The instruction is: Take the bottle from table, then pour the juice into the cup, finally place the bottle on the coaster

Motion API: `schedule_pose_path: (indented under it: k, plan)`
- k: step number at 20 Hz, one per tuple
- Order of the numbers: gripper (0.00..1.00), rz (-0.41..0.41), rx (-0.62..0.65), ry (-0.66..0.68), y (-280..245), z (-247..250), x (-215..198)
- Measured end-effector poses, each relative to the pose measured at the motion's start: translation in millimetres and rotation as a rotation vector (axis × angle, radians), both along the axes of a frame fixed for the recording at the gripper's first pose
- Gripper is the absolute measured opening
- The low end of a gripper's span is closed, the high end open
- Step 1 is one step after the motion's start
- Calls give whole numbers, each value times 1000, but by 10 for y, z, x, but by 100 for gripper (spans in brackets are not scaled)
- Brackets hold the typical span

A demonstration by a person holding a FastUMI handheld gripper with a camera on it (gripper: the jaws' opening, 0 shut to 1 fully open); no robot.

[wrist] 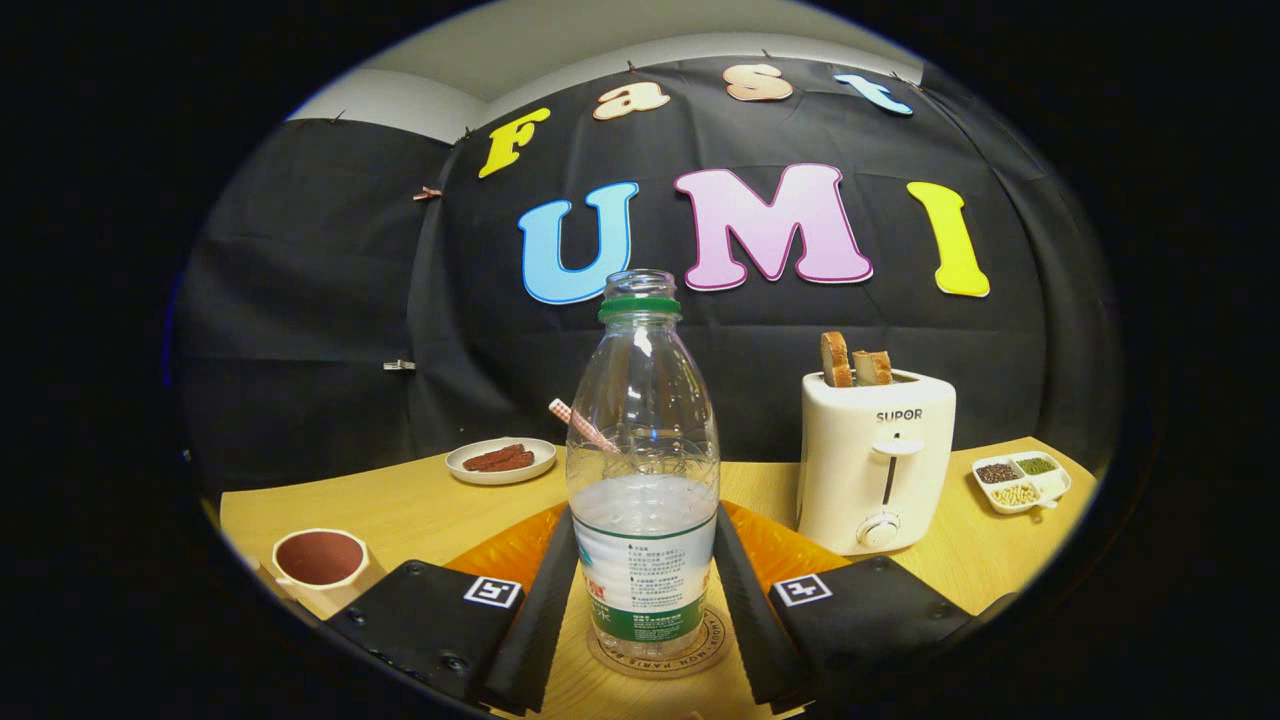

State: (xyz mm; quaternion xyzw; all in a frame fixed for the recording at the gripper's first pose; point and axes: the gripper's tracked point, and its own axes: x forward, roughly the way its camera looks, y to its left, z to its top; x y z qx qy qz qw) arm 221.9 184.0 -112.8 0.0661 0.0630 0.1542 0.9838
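Note:
A clear plastic bottle [645, 470] with a green neck ring and no cap stands upright on a round coaster [700, 655]. It is about half full of clear liquid. My gripper [645, 515] holds it, with both black fingers [545, 600] pressed against its sides at label height. A white cup [318, 560] with a dark reddish inside sits on the table to the left of the fingers, apart from the bottle.
An orange mat [510, 550] lies under the coaster area on the wooden table [400, 510]. A white toaster [878, 460] with two bread slices stands beyond and right. A plate of brown sticks [500, 460] sits far left, and a divided dish of grains [1020, 480] far right.

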Motion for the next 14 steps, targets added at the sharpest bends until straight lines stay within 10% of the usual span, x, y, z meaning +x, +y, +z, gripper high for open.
schedule_pose_path:
  k: [14]
  plan:
    - [80, -2, -13, 3, -23, -79, -3]
